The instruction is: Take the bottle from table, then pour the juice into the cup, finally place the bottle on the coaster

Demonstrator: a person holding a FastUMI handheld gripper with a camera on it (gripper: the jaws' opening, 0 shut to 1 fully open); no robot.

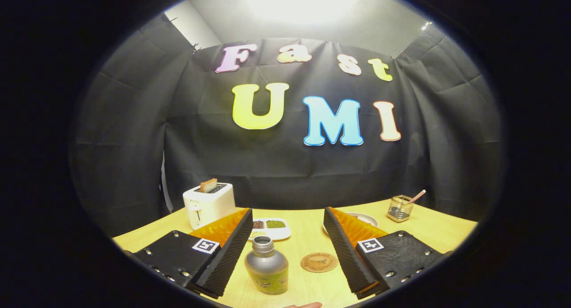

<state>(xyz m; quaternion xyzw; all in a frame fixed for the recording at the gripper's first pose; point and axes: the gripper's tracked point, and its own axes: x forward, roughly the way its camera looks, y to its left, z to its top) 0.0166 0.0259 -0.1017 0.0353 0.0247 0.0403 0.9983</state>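
Note:
A small grey bottle [266,267] with an open neck and a yellow-green label stands upright on the wooden table [308,236], between my two fingers and nearer the left one. The gripper [287,216] is open wide, and neither finger touches the bottle. A round brown coaster [319,262] lies flat just right of the bottle, also between the fingers. Behind the right finger a pale rim [365,217] peeks out; I cannot tell if it is the cup.
A white toaster [208,204] with a slice of toast stands at the back left. A white divided dish [272,228] of seeds sits beyond the bottle. At the back right a small glass holder [399,208] holds a pink stick. A fingertip [303,305] shows at the table's near edge.

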